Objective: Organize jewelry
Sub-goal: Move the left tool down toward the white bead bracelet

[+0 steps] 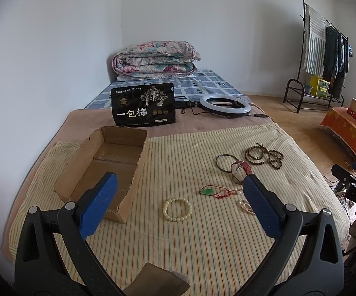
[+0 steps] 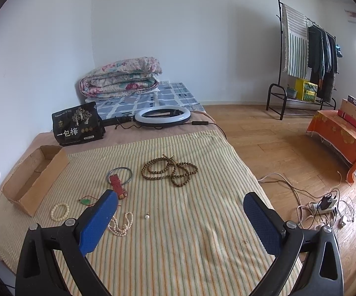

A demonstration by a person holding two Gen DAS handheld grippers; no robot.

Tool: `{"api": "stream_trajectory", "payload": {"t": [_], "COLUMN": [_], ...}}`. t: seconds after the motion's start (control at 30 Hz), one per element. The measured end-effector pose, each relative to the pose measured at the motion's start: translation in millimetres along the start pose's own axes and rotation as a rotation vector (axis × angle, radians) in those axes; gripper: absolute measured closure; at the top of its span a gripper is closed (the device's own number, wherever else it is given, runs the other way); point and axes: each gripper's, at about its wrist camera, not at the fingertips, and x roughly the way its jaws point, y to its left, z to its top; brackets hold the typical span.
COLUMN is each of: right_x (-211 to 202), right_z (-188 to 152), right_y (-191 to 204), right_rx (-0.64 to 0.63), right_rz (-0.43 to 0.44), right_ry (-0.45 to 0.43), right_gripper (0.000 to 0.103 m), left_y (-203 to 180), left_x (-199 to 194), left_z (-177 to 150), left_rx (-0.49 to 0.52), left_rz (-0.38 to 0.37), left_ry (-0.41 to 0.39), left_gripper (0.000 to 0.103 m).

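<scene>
Both grippers wide apart, empty: left gripper point(image 1: 179, 198), right gripper point(image 2: 180, 206). White round bead bracelet point(image 1: 177, 209) lies flat on striped bed cover point(image 1: 202, 246), between left gripper's blue fingers, nearer left. Open brown cardboard box point(image 1: 118, 154) just left.

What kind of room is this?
Most likely a bedroom: there is a bed with a folded quilt at its far end, and a clothes rack with hanging clothes by the wall.
</scene>
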Motion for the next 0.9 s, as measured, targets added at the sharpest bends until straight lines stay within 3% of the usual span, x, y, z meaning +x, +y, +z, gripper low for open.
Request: {"api": "stream_trajectory", "payload": {"t": [0.23,0.4,0.9], "right_x": [18.8,41.1,98.4], "right_z": [8.6,10.3,-2.5], "right_y": [1.7,8.9,16.5], "right_rx": [-0.127,-0.210,-0.167], "right_rz": [-0.021,0.012,0.177], "right_ry": [0.001,0.043,0.242], "right_gripper": [0.000,0.000,0.004], "left_y": [-1.2,0.6,-12.6], "left_x": [5.0,14.4,43.7], "left_z": [-3.5,-15.8,-35.6], "left_rx": [0.033,0.051,0.078], "left_rz": [-0.010,-0.036,-0.096], "left_ry": [0.027,0.083,0.222], "left_gripper": [0.000,0.000,0.000]}}
